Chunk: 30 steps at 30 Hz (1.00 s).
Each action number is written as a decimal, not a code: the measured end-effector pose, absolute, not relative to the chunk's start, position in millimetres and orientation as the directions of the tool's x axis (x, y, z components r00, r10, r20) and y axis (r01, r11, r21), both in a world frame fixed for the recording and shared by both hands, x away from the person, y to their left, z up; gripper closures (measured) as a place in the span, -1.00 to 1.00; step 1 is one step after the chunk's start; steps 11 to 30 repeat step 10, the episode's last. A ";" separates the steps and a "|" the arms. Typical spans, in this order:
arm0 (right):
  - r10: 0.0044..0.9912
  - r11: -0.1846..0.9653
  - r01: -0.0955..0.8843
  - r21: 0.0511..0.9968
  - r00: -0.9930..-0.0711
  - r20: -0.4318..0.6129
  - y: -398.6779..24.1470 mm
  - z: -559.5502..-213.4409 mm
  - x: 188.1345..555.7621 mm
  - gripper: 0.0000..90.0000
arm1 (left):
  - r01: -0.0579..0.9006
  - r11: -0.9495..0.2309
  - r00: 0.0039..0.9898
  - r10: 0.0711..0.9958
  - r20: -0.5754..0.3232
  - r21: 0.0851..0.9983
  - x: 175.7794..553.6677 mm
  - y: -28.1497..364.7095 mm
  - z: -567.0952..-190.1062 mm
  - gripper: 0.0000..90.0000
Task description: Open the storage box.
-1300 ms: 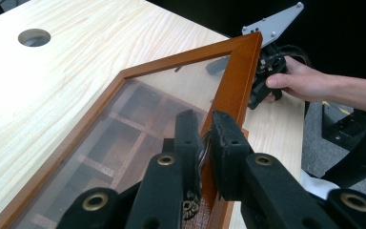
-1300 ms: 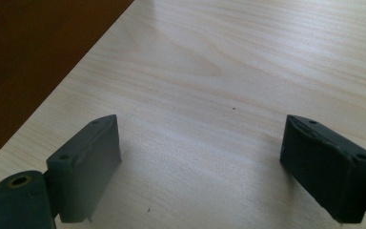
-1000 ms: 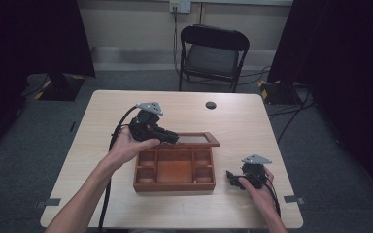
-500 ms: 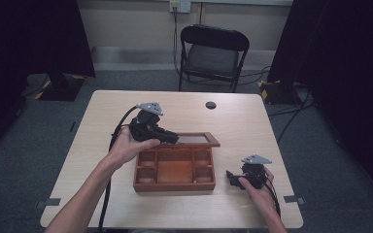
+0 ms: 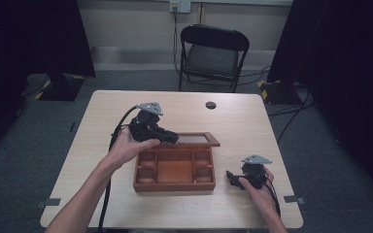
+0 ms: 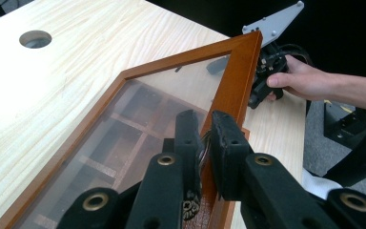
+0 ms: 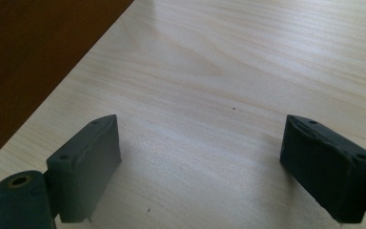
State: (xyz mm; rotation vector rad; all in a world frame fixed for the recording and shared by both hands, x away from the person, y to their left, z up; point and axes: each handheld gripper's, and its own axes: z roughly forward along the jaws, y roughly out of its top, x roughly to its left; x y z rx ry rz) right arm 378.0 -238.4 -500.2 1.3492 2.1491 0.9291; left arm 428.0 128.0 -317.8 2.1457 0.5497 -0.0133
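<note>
Gripping the left tongs (image 6: 205, 143), the glass lid (image 6: 138, 129) stands raised, long axis crosswise.

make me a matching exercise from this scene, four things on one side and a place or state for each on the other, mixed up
Things:
1. left gripper
2. right gripper
3. box
4. chair

Places or states:
A. jaws open over bare table
B. on the floor beyond the table
C. shut on the frame of the glass lid
D. open on the table, compartments showing

Pairs: 1-C, 2-A, 3-D, 4-B
</note>
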 end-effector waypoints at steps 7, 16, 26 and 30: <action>0.903 0.300 0.610 0.733 -0.430 -0.011 -238.4 -500.2 378.0 -0.72 | 0.389 -0.504 0.902 0.377 -0.208 0.771 428.0 127.7 -318.0 0.82; 0.902 0.300 0.610 0.733 -0.431 -0.011 -238.5 -500.2 378.3 -0.72 | 0.389 -0.503 0.902 0.377 -0.209 0.772 428.7 128.0 -317.7 0.82; 0.902 0.300 0.610 0.733 -0.431 -0.011 -238.5 -500.2 378.3 -0.72 | 0.389 -0.503 0.902 0.377 -0.209 0.772 428.7 128.0 -317.7 0.82; 0.902 0.300 0.610 0.733 -0.431 -0.011 -238.5 -500.2 378.3 -0.72 | 0.389 -0.503 0.902 0.377 -0.209 0.772 428.7 128.0 -317.7 0.82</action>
